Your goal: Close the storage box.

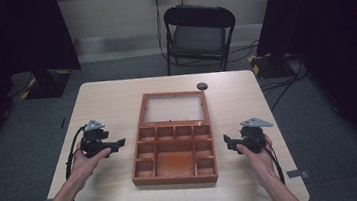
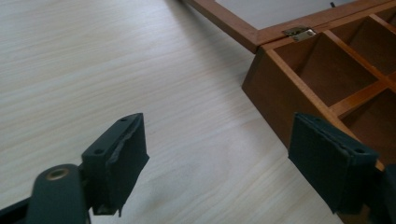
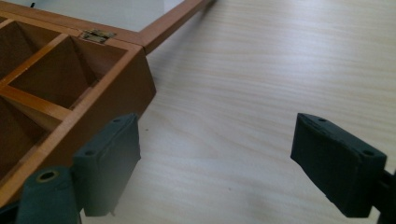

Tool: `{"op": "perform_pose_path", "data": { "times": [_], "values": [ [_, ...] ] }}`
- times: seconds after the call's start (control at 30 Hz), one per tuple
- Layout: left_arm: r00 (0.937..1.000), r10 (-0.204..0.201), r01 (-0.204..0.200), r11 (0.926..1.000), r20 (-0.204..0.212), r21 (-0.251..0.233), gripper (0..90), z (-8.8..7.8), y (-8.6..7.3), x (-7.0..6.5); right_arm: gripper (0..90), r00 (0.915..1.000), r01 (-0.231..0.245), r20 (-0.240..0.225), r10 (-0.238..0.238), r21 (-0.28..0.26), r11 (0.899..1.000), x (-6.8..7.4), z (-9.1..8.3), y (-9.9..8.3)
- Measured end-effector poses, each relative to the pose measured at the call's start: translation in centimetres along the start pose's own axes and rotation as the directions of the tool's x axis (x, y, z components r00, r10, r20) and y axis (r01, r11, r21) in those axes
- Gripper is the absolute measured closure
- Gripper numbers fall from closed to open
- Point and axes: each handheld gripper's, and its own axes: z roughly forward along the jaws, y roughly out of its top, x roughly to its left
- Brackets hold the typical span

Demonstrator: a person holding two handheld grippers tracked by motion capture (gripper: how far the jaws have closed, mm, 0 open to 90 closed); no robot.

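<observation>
Between your left tongs (image 1: 120, 144) and right tongs (image 1: 227, 140) the wooden box (image 1: 174, 153) lies open, compartments empty; both tongs gape, holding nothing. Handling not yet begun.

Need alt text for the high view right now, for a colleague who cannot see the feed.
An open wooden compartment box, its glass-paned lid laid flat behind it, sits mid-table with all compartments empty. The left hand-held gripper and right hand-held gripper flank it, jaws open, touching nothing. A small black disc lies beyond the lid.
</observation>
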Motion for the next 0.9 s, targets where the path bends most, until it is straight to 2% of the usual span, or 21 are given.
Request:
{"op": "perform_pose_path", "data": {
  "times": [0.07,0.13,0.2,0.27,0.33,0.37,0.43,0.47,0.6,0.7,0.77,0.8,0.9],
  "values": [
    [0.9999,-0.010,0.010,0.9988,-0.002,-0.047,19.3,0.1,0.2,-0.1,15.0,0.9999,0.012,-0.012,-0.012,0.000,1.000,0.3,0.3,0.6],
    [0.9999,-0.015,0.015,0.9996,-0.005,-0.023,19.5,0.6,0.4,-0.4,15.1,0.9991,-0.007,-0.041,0.007,-0.002,1.000,0.4,0.6,1.2],
    [0.9999,-0.008,0.008,0.9998,0.015,0.016,19.3,1.0,0.8,-0.6,14.9,0.9982,-0.016,-0.058,0.016,-0.002,1.000,0.4,0.9,1.8],
    [1.0000,0.000,0.000,1.0000,0.009,0.009,19.3,1.0,1.2,-0.6,15.0,0.9978,-0.014,-0.065,0.014,-0.002,1.000,0.5,1.2,2.3],
    [0.9998,-0.015,0.015,0.9991,-0.012,-0.040,19.7,1.1,1.7,-0.8,14.9,0.9972,-0.011,-0.075,0.011,0.001,1.000,0.5,1.6,2.7],
    [0.9998,-0.010,0.009,0.9989,-0.019,-0.047,20.2,1.3,2.0,-0.8,14.6,0.9972,-0.010,-0.074,0.010,0.001,1.000,0.6,1.8,2.9],
    [0.9999,0.001,-0.002,0.9996,-0.015,-0.030,19.8,1.8,2.9,-0.8,14.5,0.9952,-0.025,-0.095,0.023,-0.016,1.000,0.7,2.2,3.7],
    [0.9999,0.002,-0.002,0.9995,-0.014,-0.031,19.9,1.9,3.1,-0.8,14.5,0.9937,-0.022,-0.110,0.021,-0.008,1.000,0.7,2.4,4.2],
    [0.9999,-0.004,0.004,0.9991,0.010,-0.043,19.8,2.6,4.8,-0.6,14.2,0.9933,-0.024,-0.114,0.023,-0.011,1.000,0.7,3.1,5.6],
    [0.9998,0.020,-0.020,0.9995,-0.006,-0.025,19.8,3.3,6.2,-0.7,14.1,0.9925,-0.030,-0.119,0.027,-0.024,0.999,0.7,4.1,7.0],
    [0.9998,0.016,-0.016,0.9998,-0.013,-0.013,19.8,3.8,6.9,-0.7,14.3,0.9928,-0.008,-0.120,0.006,-0.018,1.000,0.8,5.0,7.8],
    [0.9999,0.003,-0.004,0.9997,-0.010,-0.022,19.8,4.1,7.2,-0.8,14.4,0.9917,-0.004,-0.129,0.003,-0.012,1.000,0.8,5.4,8.1],
    [0.9999,-0.015,0.015,0.9999,-0.002,-0.007,19.9,5.1,7.5,-1.0,14.3,0.9899,0.001,-0.142,0.001,0.019,1.000,1.1,7.0,8.9]
  ]
}}
